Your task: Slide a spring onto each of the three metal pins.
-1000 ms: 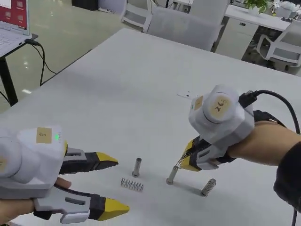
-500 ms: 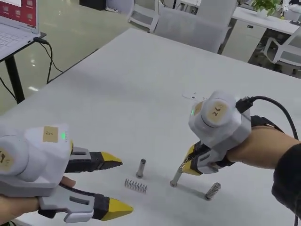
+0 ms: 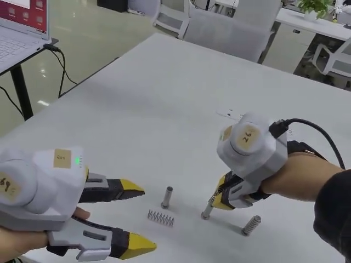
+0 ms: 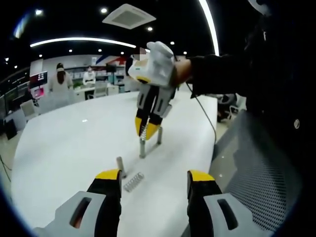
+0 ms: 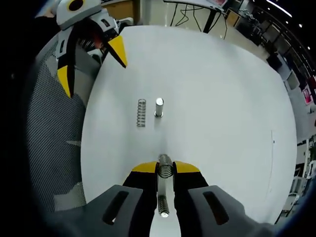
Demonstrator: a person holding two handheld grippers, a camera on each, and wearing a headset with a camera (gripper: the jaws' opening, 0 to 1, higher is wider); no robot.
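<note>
Right gripper (image 3: 220, 200) was clamped narrow on spring (image 5: 165, 167). Spring tilted, lower end at top of metal pin (image 3: 207, 211); could not tell whether threaded on. Risk: tilt could jam coil on pin top or topple pin. Left gripper (image 4: 154, 177) gaped wide, near loose spring (image 3: 160, 217) and bare pin (image 3: 166, 197).

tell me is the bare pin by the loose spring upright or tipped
Upright: the pin stands on end beside the loose spring lying flat.
</note>
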